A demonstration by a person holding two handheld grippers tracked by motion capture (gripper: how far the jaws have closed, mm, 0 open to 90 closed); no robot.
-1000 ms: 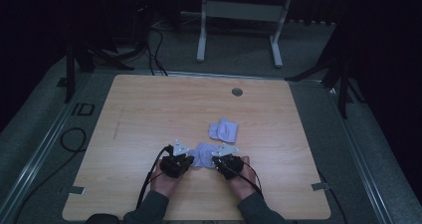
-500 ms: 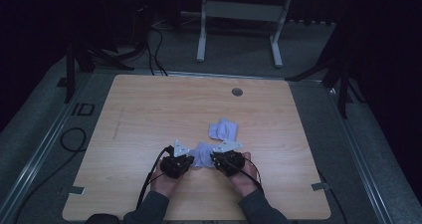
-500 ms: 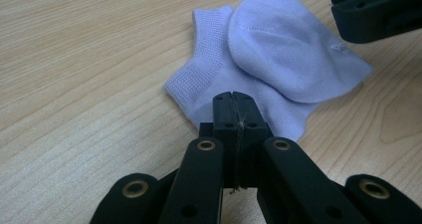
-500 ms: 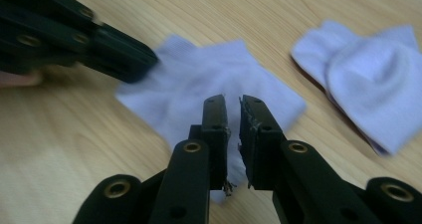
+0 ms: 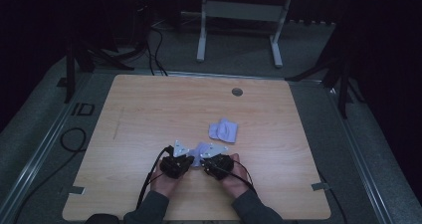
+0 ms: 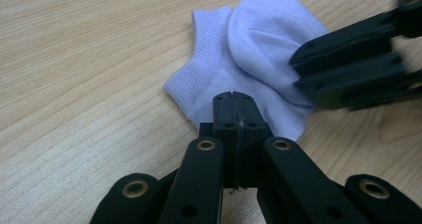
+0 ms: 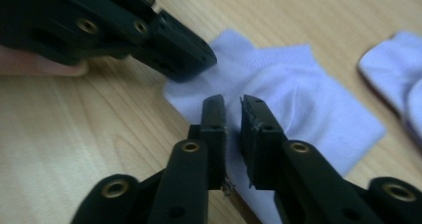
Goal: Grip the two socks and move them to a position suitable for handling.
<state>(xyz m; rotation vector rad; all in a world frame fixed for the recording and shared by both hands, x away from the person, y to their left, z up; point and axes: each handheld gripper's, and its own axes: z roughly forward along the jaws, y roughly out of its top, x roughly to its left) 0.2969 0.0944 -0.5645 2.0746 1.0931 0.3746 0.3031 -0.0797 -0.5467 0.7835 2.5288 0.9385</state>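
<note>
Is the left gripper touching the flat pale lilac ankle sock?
Touching. In the left gripper view, the left gripper has its jaws shut on the edge of the pale lilac sock.

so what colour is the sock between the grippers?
Pale lilac sock, clearest in the left gripper view.

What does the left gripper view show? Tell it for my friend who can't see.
A pale lilac sock lies flat on a wooden table. The left gripper rests its shut black jaws at the sock's near edge, while the right gripper reaches over the sock from the right.

Left gripper (image 6: 234,104) fingers pressed together over a flat lilac sock (image 6: 249,59), right gripper (image 6: 348,64) on the sock's far side
</note>
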